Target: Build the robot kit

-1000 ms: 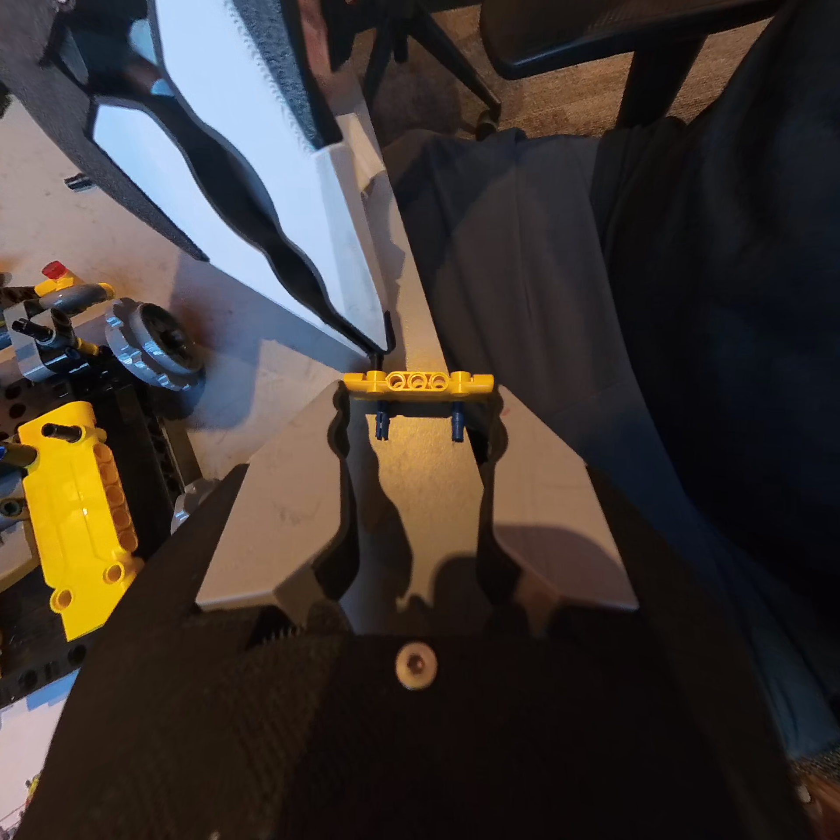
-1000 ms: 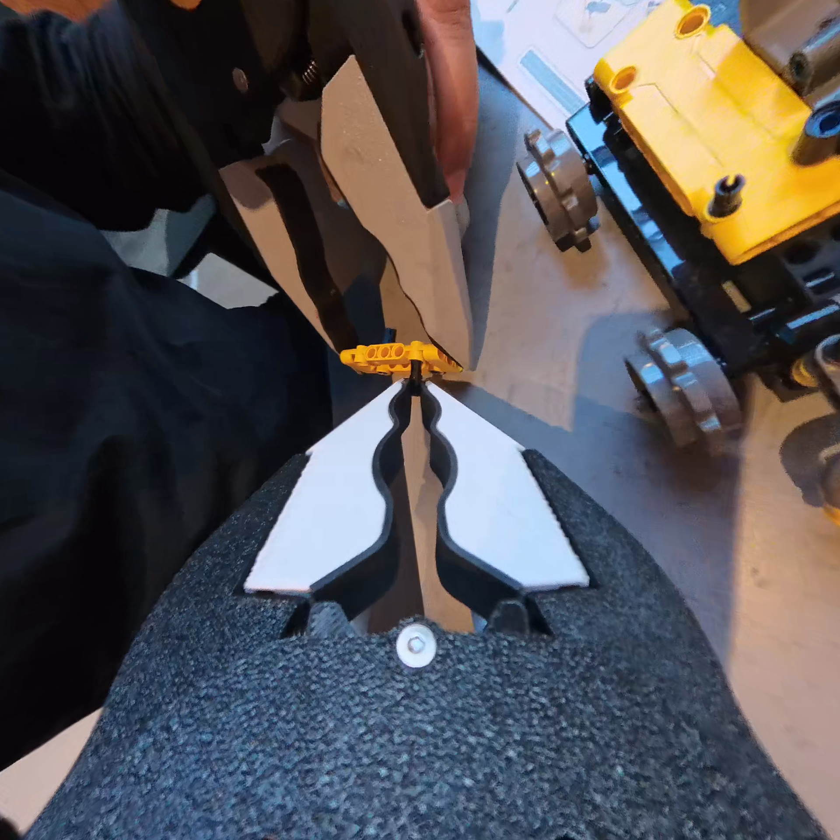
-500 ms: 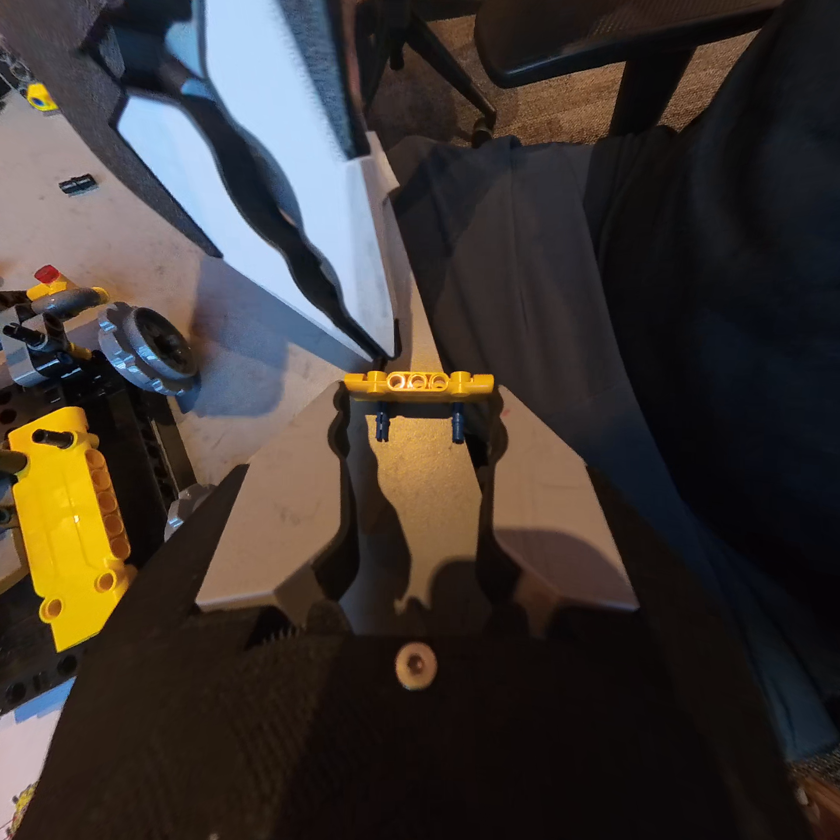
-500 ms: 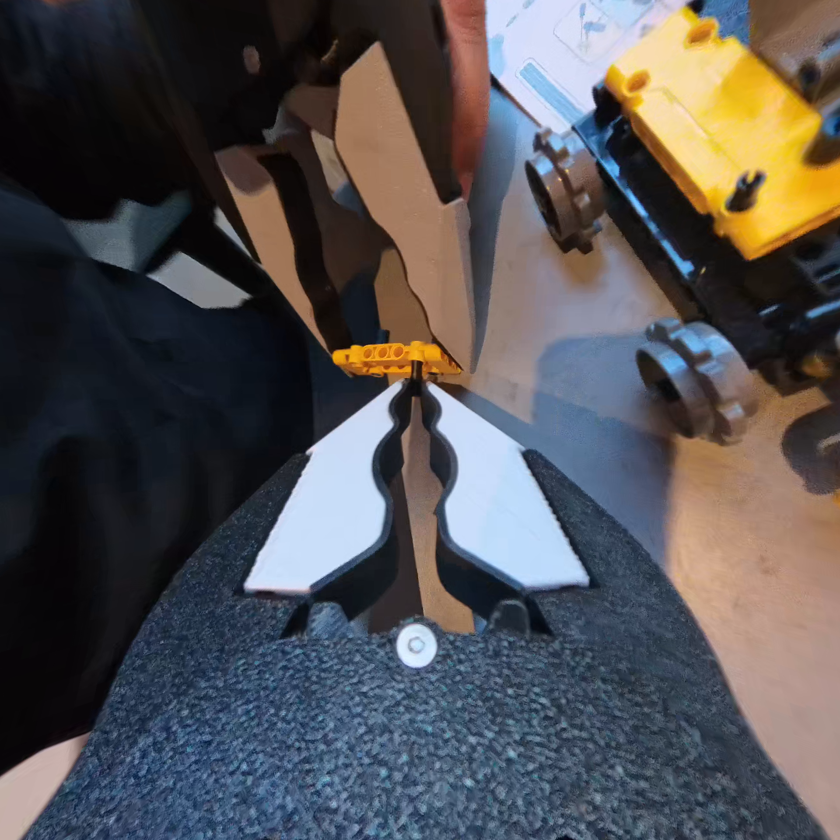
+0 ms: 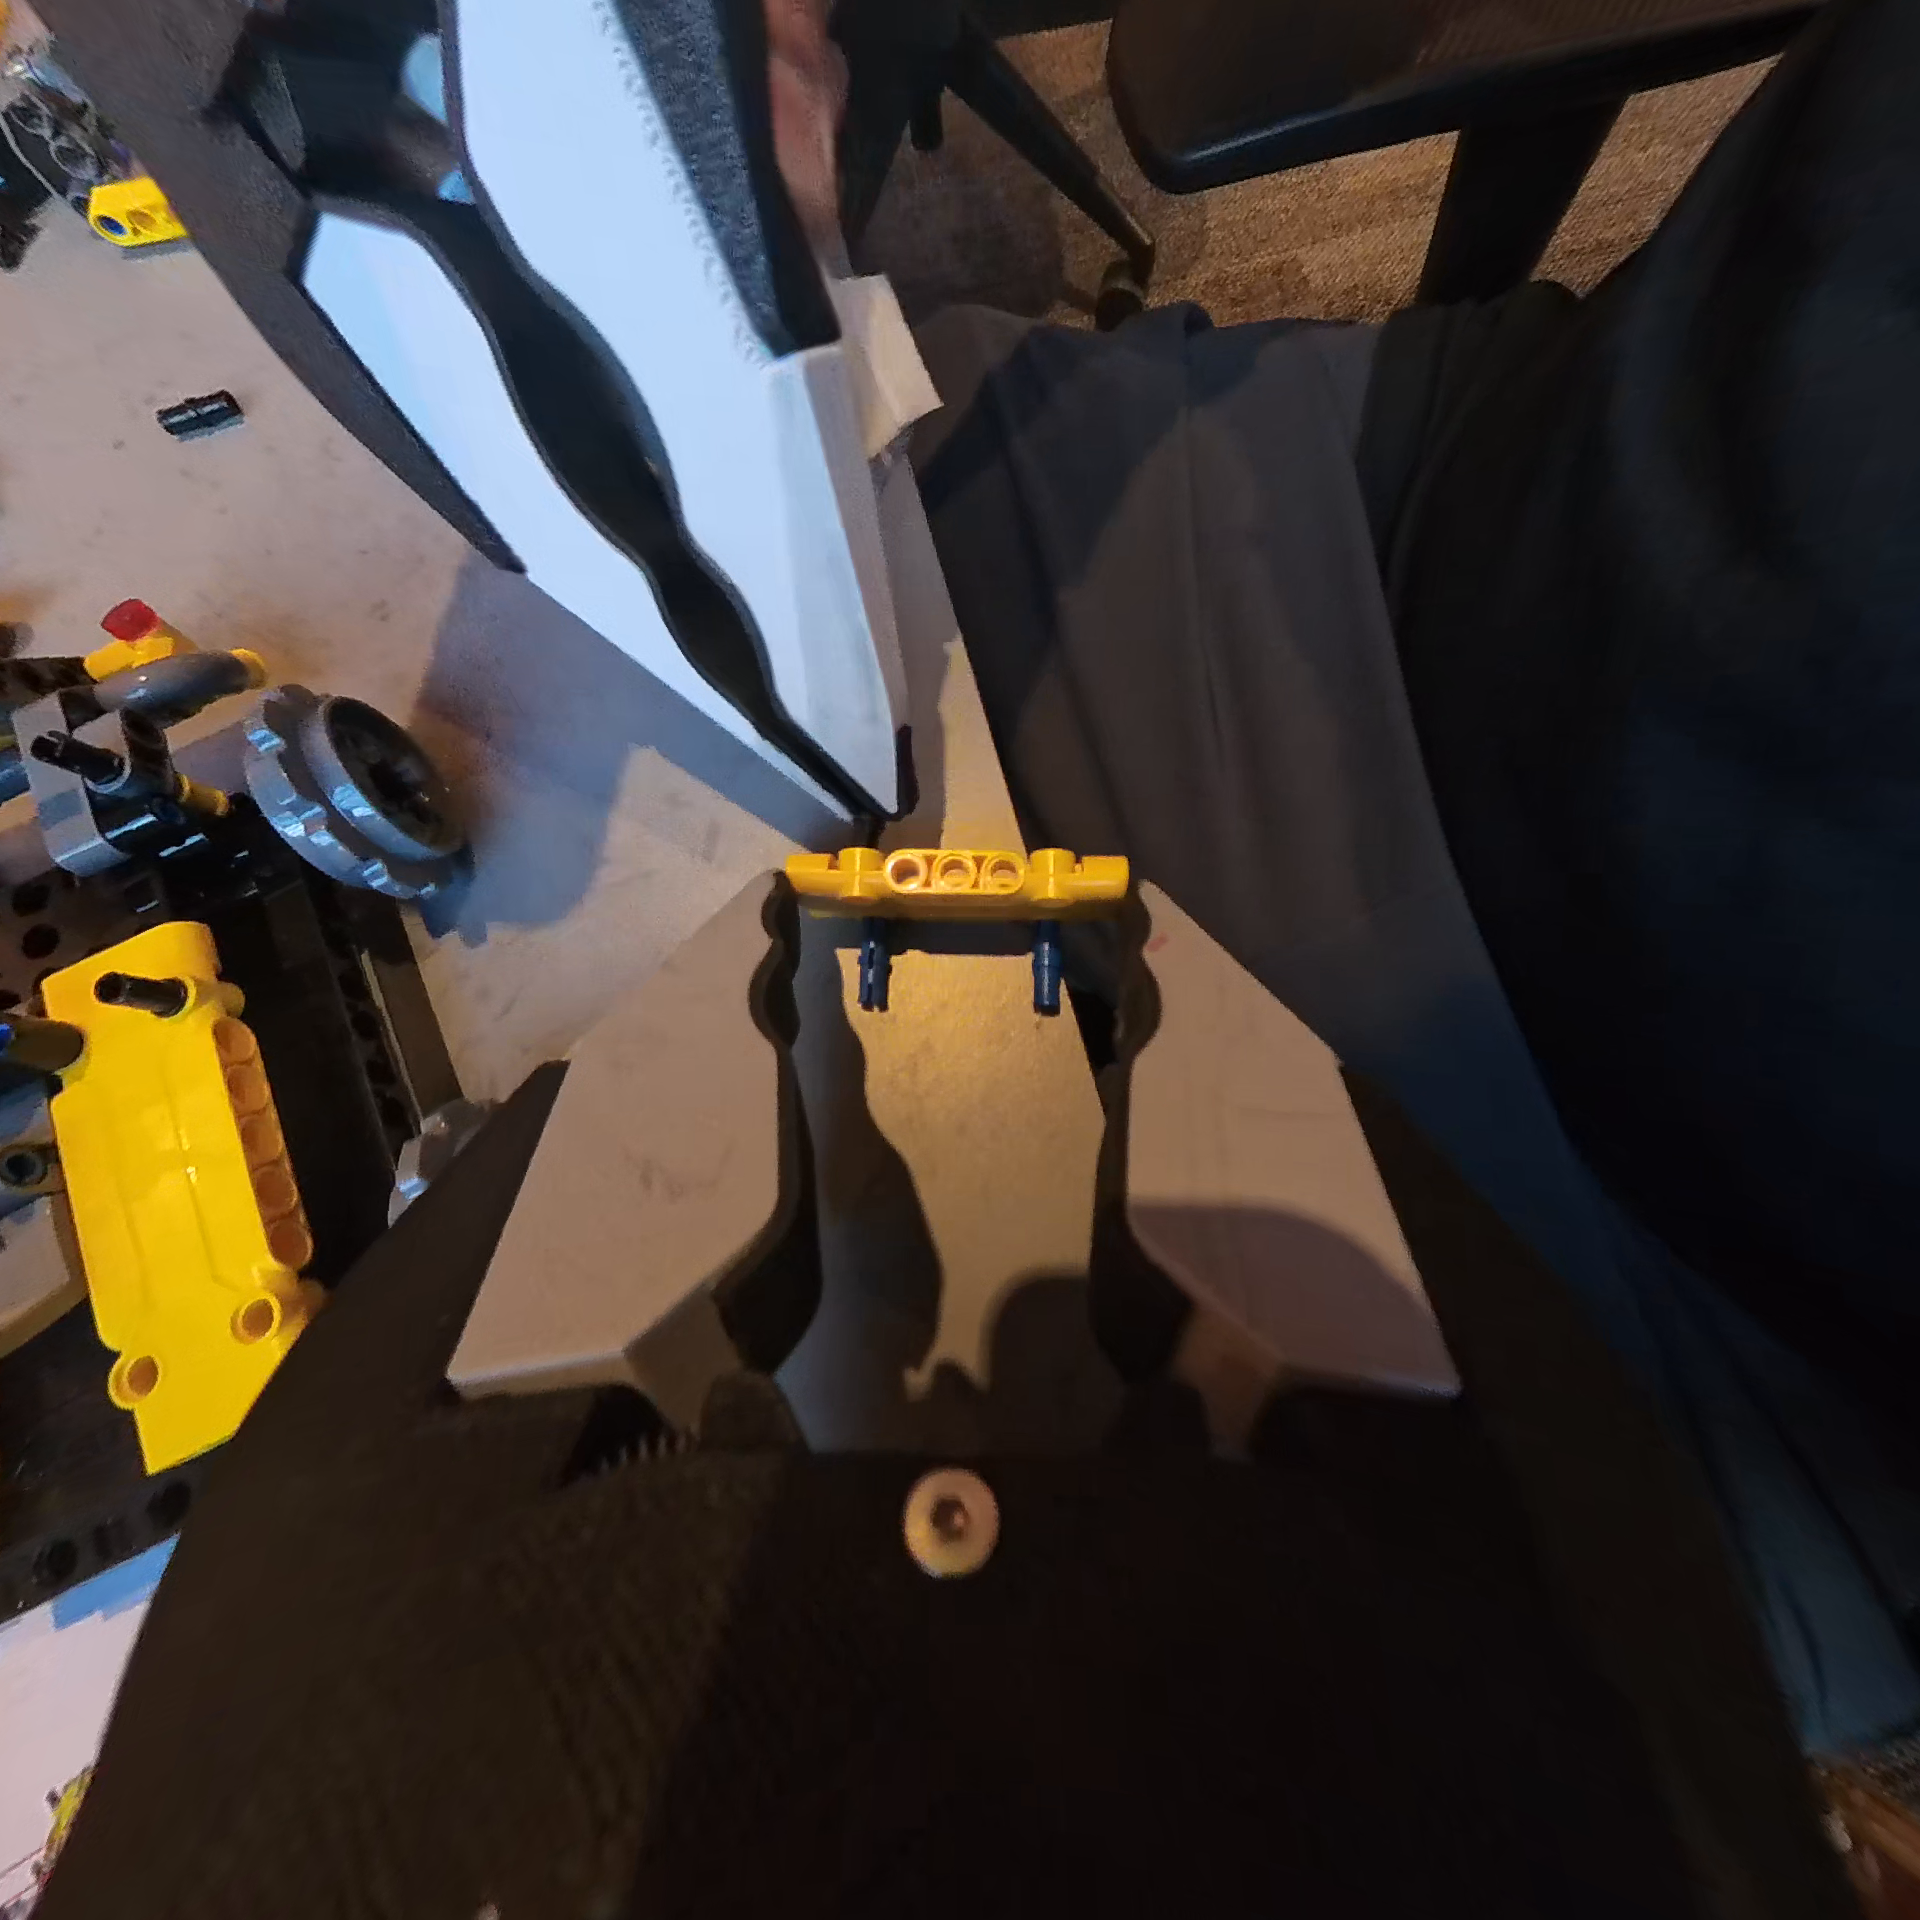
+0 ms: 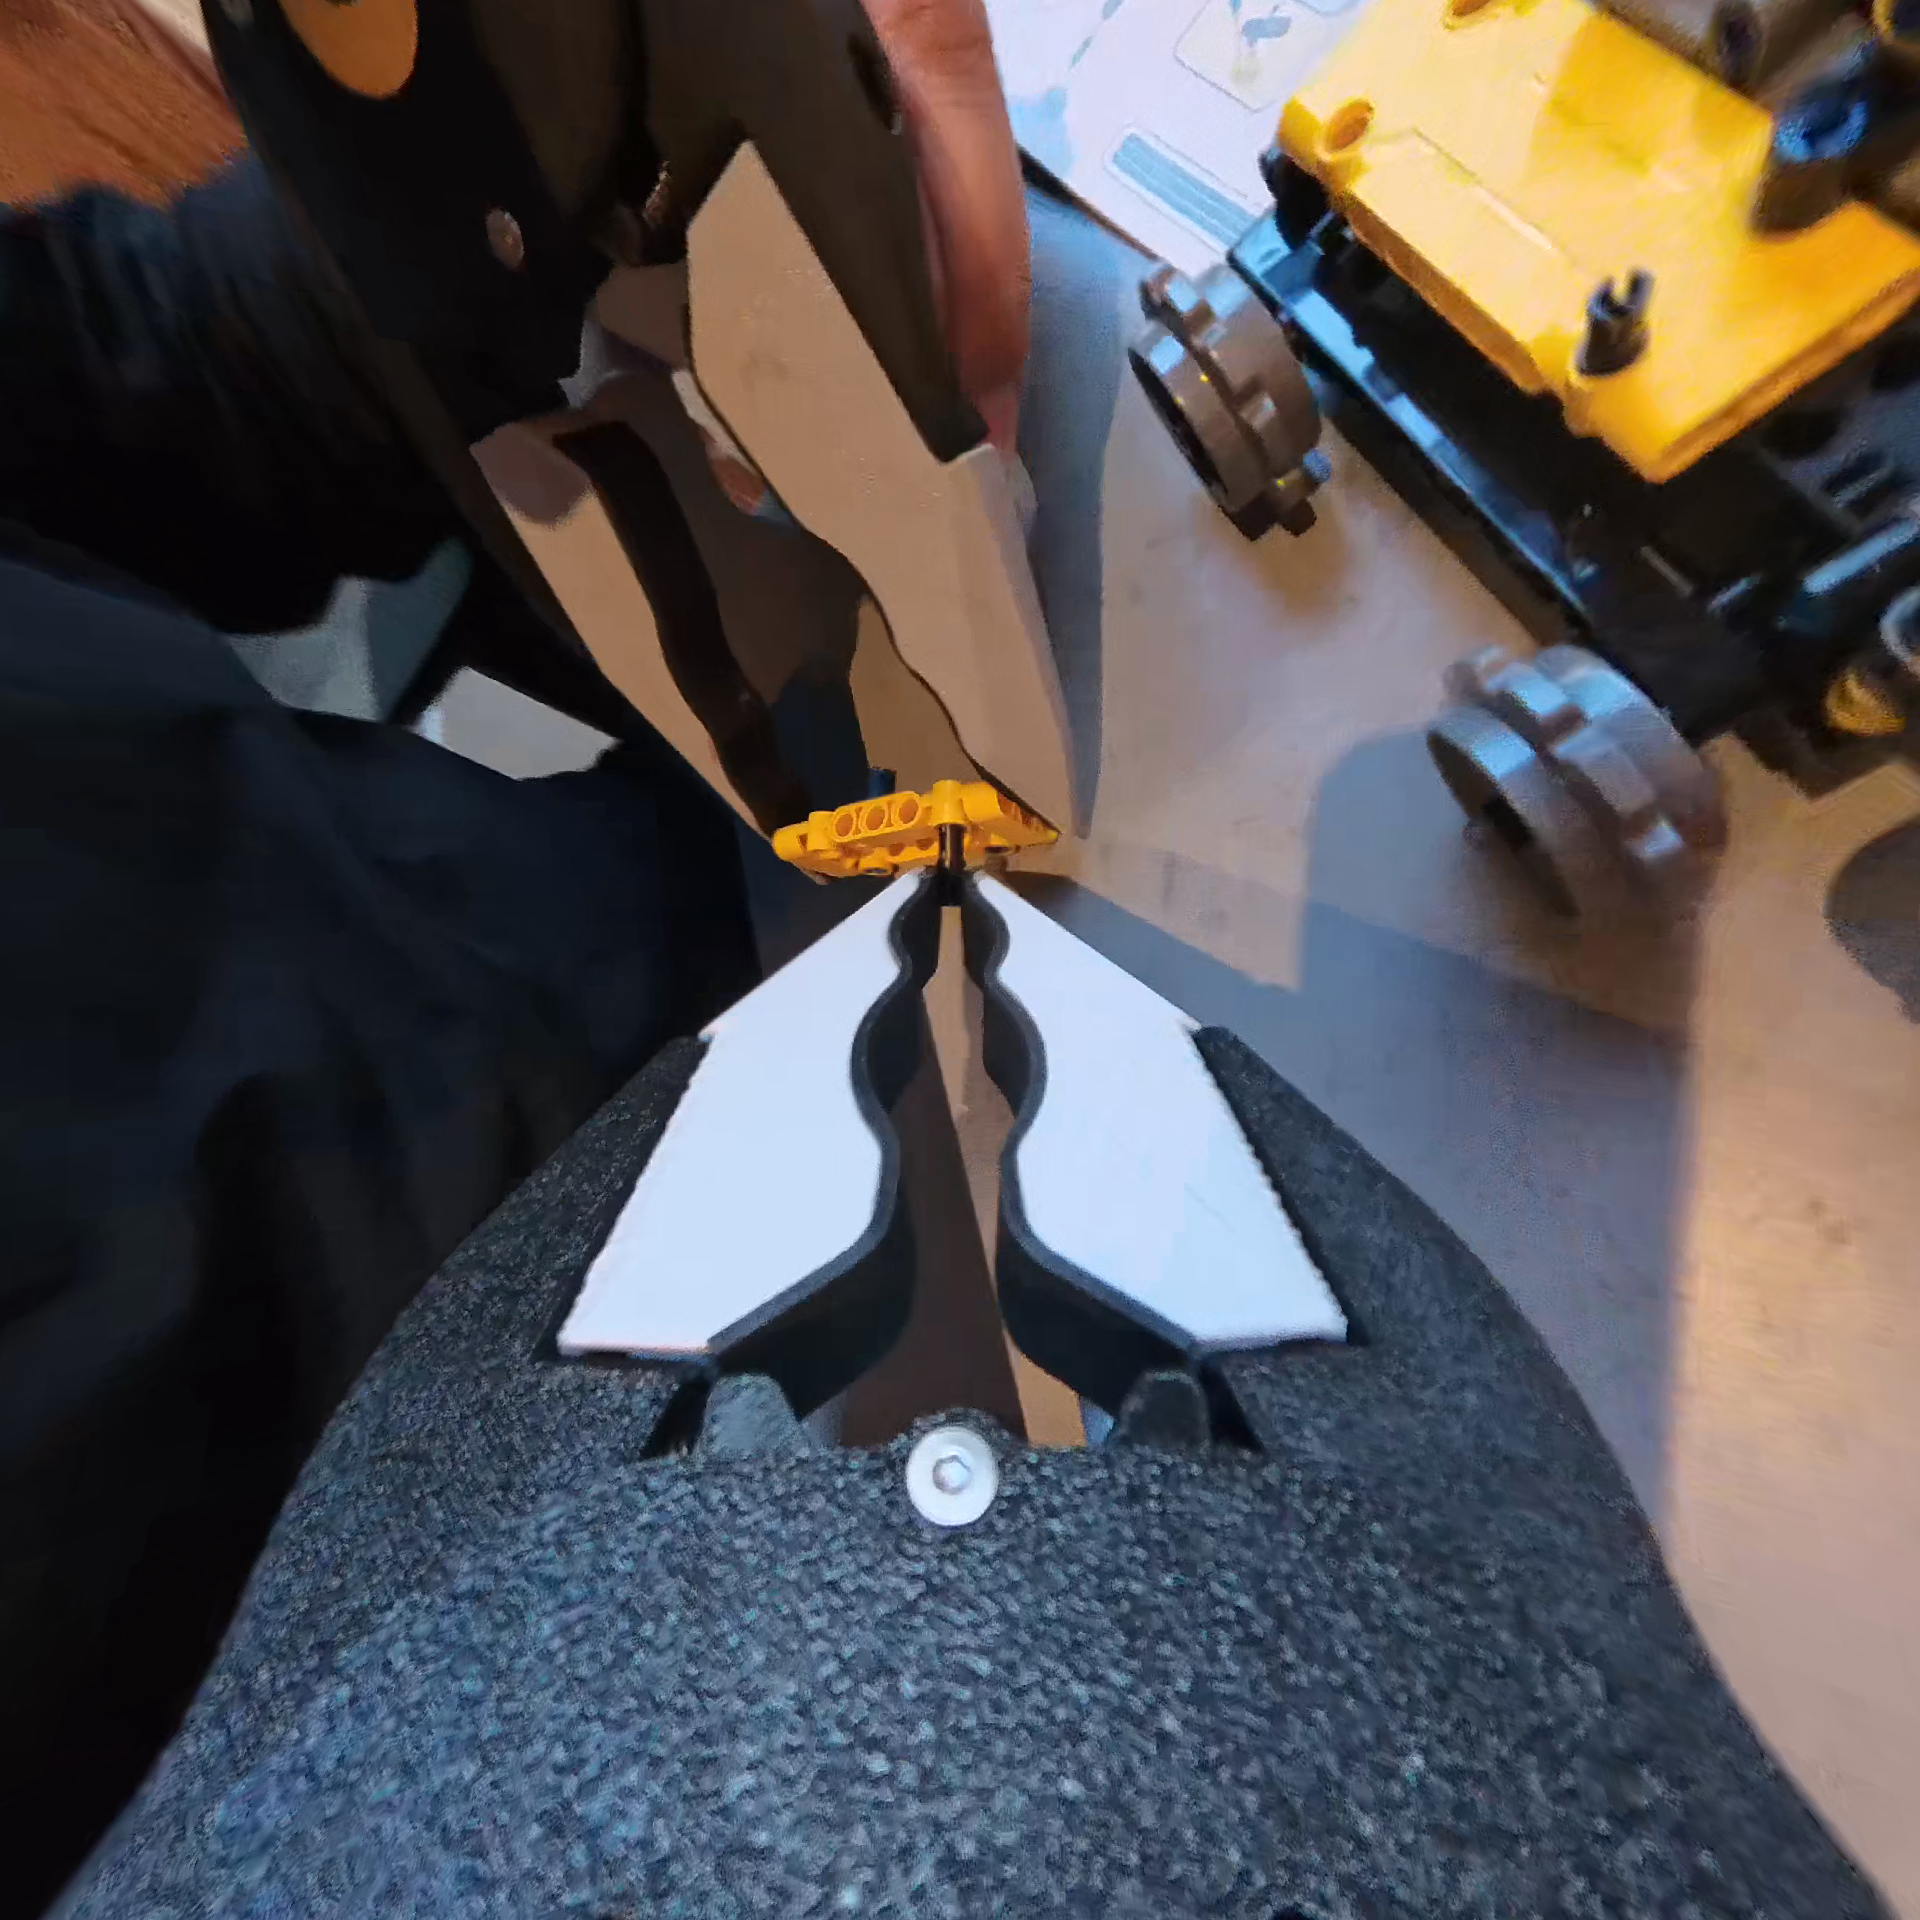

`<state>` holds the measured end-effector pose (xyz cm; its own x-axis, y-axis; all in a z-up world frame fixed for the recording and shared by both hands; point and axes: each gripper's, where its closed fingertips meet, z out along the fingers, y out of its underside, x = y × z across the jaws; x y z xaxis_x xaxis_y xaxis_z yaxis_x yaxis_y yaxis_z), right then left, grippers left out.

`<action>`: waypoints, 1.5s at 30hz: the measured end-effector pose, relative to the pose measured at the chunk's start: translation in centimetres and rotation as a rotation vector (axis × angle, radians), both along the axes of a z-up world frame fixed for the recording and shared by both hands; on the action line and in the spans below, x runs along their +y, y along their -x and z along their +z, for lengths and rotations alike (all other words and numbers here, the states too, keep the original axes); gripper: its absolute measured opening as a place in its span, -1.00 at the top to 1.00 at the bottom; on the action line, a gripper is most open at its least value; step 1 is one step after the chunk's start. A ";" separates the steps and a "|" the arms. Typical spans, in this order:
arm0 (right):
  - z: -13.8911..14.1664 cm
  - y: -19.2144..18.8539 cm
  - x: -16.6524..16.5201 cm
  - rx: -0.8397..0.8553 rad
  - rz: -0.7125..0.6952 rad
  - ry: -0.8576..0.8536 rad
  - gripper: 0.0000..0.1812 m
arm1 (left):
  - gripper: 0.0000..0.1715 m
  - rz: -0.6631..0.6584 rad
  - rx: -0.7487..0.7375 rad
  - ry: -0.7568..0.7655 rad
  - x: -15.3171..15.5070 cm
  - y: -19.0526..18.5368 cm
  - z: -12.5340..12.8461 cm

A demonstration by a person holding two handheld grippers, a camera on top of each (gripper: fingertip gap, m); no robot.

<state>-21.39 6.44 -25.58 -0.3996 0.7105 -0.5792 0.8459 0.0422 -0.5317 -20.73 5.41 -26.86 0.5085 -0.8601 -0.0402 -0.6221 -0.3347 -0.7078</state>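
left tongs [image 5: 956, 914] clamped end to end on yellow beam [image 5: 956, 875], above surface [image 5: 260, 499] edge | right tongs [image 6: 943, 883] pinched together on black pin [image 6: 948, 854] seated in beam | two blue pins [image 5: 1045, 968] fitted below | toy vehicle [image 6: 1621, 312] nearby

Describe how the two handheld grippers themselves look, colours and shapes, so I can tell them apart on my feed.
The left gripper has grey wedge-shaped fingers on a smooth black body with one pale screw. The right gripper has white wedge fingers with wavy black inner pads, on a rough speckled dark-grey body with one silver screw.
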 end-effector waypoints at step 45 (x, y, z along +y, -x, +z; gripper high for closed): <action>3.7 -1.6 0.1 0.175 -0.082 0.037 0.96 | 0.76 0.039 0.162 -0.275 1.3 -0.4 4.2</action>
<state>-19.84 6.50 -21.87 -0.4380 0.7245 -0.5322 0.7404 -0.0450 -0.6707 -20.36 6.69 -22.69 0.5089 -0.7857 -0.3519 -0.7246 -0.1703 -0.6678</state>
